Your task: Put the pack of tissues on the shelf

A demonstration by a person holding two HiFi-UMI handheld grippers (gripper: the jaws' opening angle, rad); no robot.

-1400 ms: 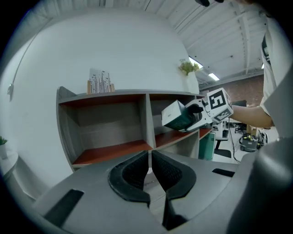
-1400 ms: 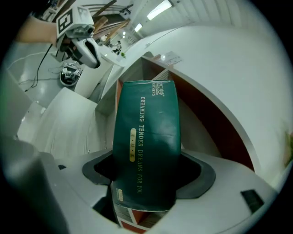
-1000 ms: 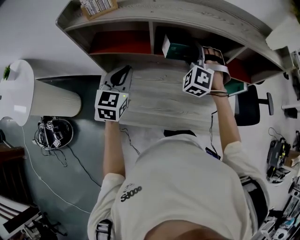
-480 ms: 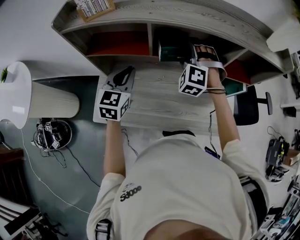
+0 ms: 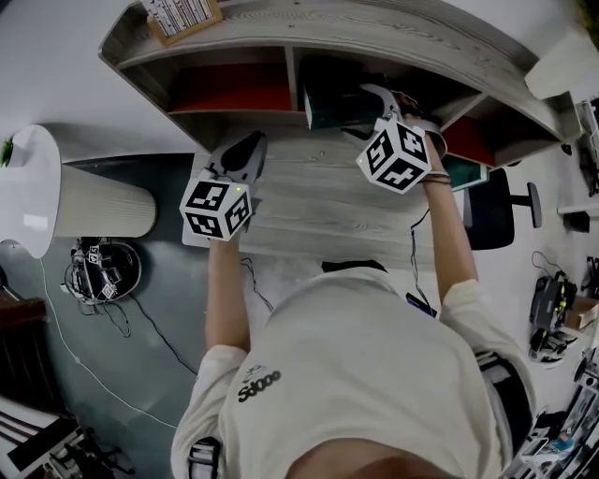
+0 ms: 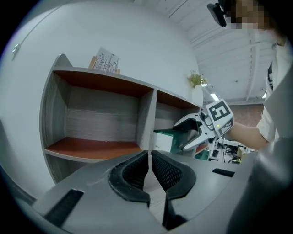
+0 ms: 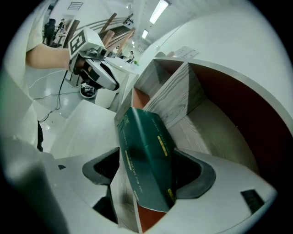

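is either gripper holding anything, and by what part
The right gripper holds the green pack of tissues, its fingers pressed on opposite sides at the end nearest the gripper. The left gripper holds nothing; its fingers are shut together.

Pack of tissues (image 5: 328,103): far end hiding in shelf (image 5: 374,28) shadow; print blurring, unreadable. Box (image 5: 182,14) atop shelf: running off top edge; labels too small.

2 tools (image 6: 149,157) (image 7: 147,172), 1 tissue pack (image 7: 145,146), 1 shelf (image 5: 393,37).
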